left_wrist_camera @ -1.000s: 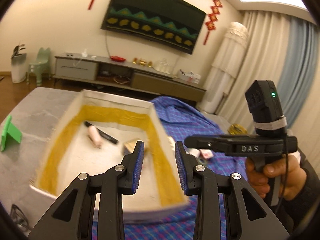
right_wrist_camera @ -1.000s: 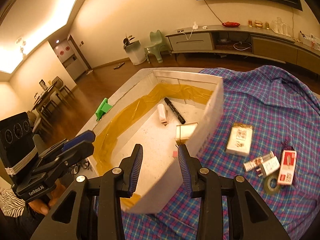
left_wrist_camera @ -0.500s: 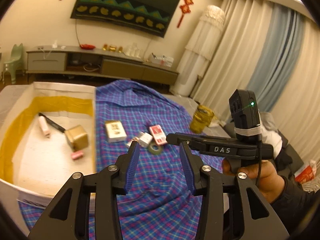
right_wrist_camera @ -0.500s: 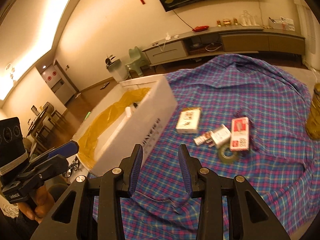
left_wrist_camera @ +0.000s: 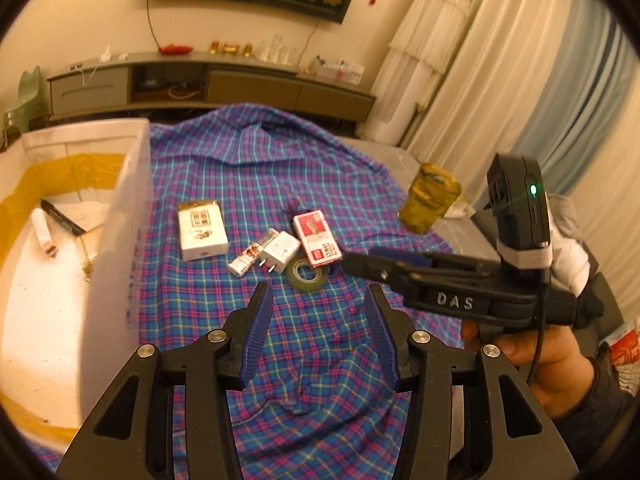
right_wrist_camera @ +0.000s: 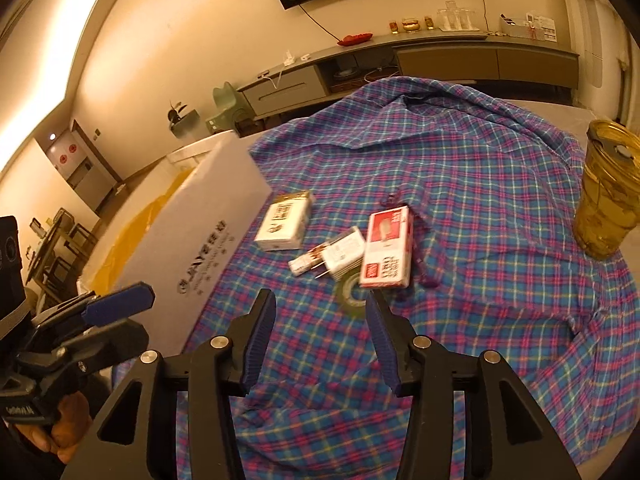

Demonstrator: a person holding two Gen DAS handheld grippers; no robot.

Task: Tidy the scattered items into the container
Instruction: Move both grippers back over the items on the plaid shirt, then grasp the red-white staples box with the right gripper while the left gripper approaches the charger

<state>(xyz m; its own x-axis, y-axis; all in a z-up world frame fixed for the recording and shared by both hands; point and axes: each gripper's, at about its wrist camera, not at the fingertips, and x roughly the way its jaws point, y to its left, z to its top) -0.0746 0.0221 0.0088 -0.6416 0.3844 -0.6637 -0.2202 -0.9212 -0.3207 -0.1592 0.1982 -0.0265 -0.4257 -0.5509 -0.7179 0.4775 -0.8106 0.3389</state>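
Both grippers — left gripper [left_wrist_camera: 318,300], right gripper [right_wrist_camera: 320,306] — hover with jaws opening and nothing between them above the plaid cloth [left_wrist_camera: 320,344], scattered items — red box [right_wrist_camera: 386,254], tape roll [left_wrist_camera: 306,274] — beside the white container [left_wrist_camera: 120,248].

The right hand-held gripper [left_wrist_camera: 362,264] carries raised letters reading "DAS" on its side. Print on the white box [right_wrist_camera: 208,248] and the small packets is too blurred to read.

White foam container [left_wrist_camera: 124,216] at left, yellow tape lining inside; holds a black marker [left_wrist_camera: 64,218] and a white tube [left_wrist_camera: 42,232]. Right of it, on the plaid cloth: white-and-gold box [left_wrist_camera: 201,231] lying flat; small striped packet [left_wrist_camera: 247,260]; white plug adapter [left_wrist_camera: 280,251]; red-and-white box [left_wrist_camera: 317,238] overlapping a tape roll [left_wrist_camera: 307,275].
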